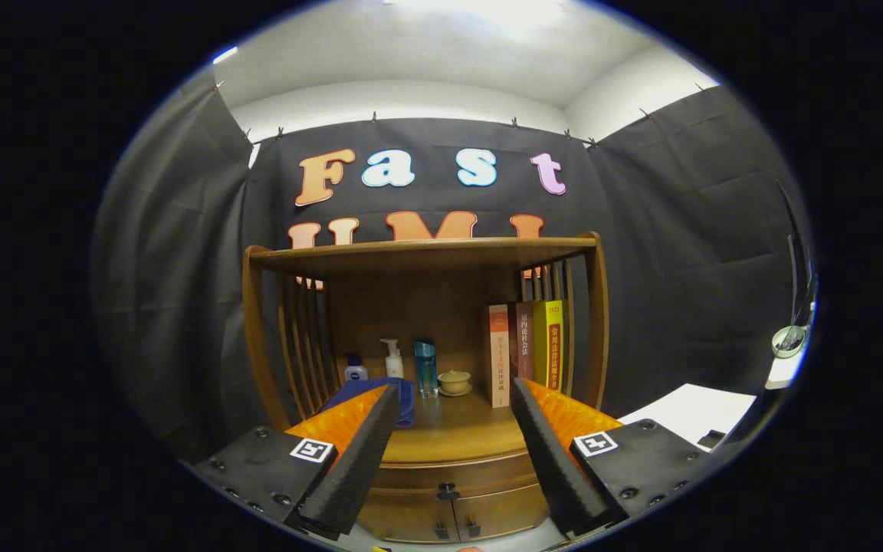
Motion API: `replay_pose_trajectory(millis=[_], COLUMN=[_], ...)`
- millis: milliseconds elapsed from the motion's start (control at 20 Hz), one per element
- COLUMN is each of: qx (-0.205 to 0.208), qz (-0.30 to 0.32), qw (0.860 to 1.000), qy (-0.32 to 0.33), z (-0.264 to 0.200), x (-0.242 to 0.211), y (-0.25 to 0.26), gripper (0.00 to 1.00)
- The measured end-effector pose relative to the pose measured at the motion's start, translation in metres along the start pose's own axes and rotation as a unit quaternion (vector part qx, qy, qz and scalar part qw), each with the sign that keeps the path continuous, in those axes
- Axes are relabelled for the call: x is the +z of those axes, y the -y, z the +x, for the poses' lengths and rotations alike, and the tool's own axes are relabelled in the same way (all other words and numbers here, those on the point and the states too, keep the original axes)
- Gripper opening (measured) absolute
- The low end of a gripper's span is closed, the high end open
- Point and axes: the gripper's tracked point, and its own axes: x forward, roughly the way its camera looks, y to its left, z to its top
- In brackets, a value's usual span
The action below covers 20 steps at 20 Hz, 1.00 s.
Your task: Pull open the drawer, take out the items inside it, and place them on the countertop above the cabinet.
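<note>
A wooden cabinet (426, 307) stands ahead against the booth wall. Its drawer (449, 474) is closed, with a small dark knob (448, 488) on its front, just below the countertop (449, 433). Two small doors with dark knobs sit under the drawer. My gripper (453, 399) is open, held in front of the cabinet and above the drawer front, with nothing between its fingers (357, 460). What the drawer holds is hidden.
On the countertop stand a small dark-capped bottle (356, 369), a white pump bottle (393, 359), a blue bottle (425, 368), a lidded cup (454, 381), several upright books (522, 349) and a blue cloth (403, 399). A shelf board (426, 253) tops the cabinet. A white table (694, 410) lies to the right.
</note>
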Motion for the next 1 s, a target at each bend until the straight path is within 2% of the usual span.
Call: replay_pose_trajectory(millis=[200, 650, 900, 1000], qx=[-0.003, -0.005, 0.001, 0.005], qz=[0.001, 0.007, -0.027, -0.022], qw=[1.000, 0.999, 0.998, 0.997], qy=[-0.010, -0.032, -0.055, -0.069], z=[0.008, 0.020, 0.025, 0.029], x=[-0.041, -0.177, -0.248, -0.275], y=[0.007, 0.015, 0.011, 0.007], gripper=[0.98, 0.98, 0.98, 0.98])
